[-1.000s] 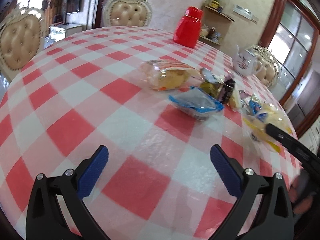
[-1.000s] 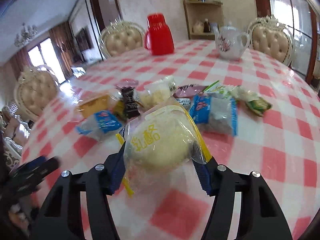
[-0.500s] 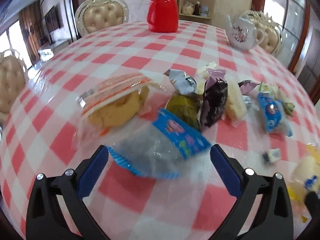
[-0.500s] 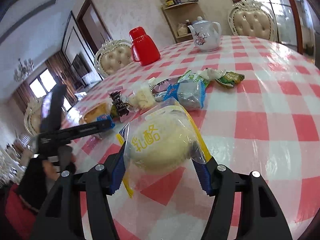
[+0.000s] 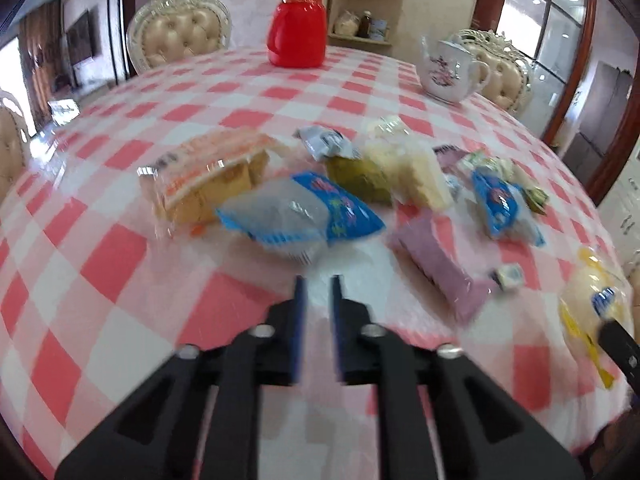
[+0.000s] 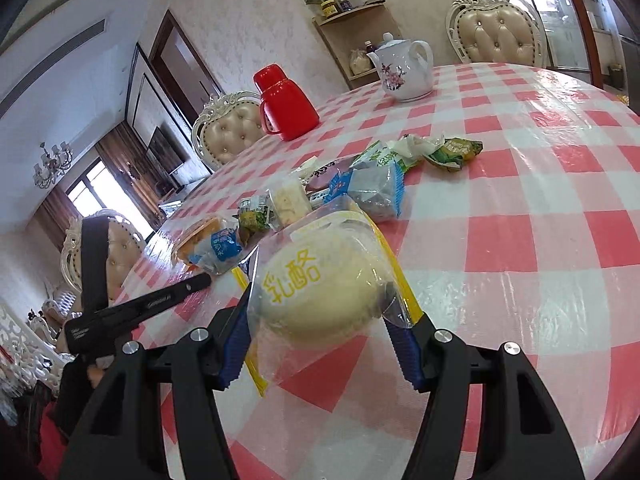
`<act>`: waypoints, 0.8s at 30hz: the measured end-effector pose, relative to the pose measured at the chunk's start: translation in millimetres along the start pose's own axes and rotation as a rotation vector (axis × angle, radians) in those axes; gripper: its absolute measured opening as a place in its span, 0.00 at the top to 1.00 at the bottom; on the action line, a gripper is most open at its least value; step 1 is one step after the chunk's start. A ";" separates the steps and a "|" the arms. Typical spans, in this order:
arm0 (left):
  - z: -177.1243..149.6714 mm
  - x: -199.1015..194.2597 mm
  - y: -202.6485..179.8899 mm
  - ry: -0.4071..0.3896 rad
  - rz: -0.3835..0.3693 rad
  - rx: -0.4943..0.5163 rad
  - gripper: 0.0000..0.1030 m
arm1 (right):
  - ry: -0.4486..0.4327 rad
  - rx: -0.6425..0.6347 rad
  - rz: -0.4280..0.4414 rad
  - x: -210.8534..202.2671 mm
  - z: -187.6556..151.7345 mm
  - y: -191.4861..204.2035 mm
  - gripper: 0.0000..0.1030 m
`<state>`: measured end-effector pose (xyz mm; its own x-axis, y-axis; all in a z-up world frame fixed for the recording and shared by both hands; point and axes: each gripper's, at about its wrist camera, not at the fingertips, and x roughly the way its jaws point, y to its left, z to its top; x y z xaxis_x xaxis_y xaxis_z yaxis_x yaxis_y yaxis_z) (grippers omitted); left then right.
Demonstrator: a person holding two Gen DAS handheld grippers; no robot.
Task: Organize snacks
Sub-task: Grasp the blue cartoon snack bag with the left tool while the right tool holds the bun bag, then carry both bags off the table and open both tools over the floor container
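Pale textured walls (image 6: 240,12); tufted cream chairs (image 5: 180,40) ringing checked tabletop (image 6: 540,208); corner shelf (image 5: 364,12) (flowers above); chandelier (image 6: 52,162); bright curtained window (image 6: 104,196); glass doors (image 5: 548,28).

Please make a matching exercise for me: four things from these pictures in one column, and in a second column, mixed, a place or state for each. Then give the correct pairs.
Things:
1. red thermos jug
2. white floral teapot
3. round bun in a clear yellow-edged bag
4. blue-and-clear snack packet

Places or states:
A. lies on the tablecloth just ahead of the left gripper
B. gripped between the right gripper pads
C. stands at the far edge, before a tufted chair
D. stands at the far right, near the glass door

Pairs: 1-C, 2-D, 3-B, 4-A
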<state>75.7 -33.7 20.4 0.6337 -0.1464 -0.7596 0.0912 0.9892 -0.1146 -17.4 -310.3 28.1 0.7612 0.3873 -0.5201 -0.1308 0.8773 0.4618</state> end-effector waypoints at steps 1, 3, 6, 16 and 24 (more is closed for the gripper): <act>-0.1 -2.1 1.1 -0.002 -0.002 -0.011 0.23 | 0.001 0.000 -0.001 0.5 0.1 -0.6 0.41; 7.5 -13.4 0.7 -0.087 0.039 -0.009 0.05 | 0.003 -0.001 -0.002 0.6 0.1 0.0 0.41; 28.1 -21.7 -16.3 -0.172 0.101 0.151 0.05 | 0.004 0.002 -0.003 1.1 0.4 -0.1 0.41; 54.0 61.7 -31.9 0.136 -0.036 0.548 0.08 | 0.019 0.006 0.005 4.7 0.7 -1.2 0.41; 36.6 40.5 -7.3 0.088 -0.128 0.286 0.52 | 0.025 0.005 0.017 7.2 1.4 -2.0 0.41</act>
<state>128.8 -46.7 13.9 0.5355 -0.2574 -0.8044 0.3860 0.9217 -0.0380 -10.7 -309.6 24.5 0.7428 0.4092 -0.5299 -0.1401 0.8690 0.4746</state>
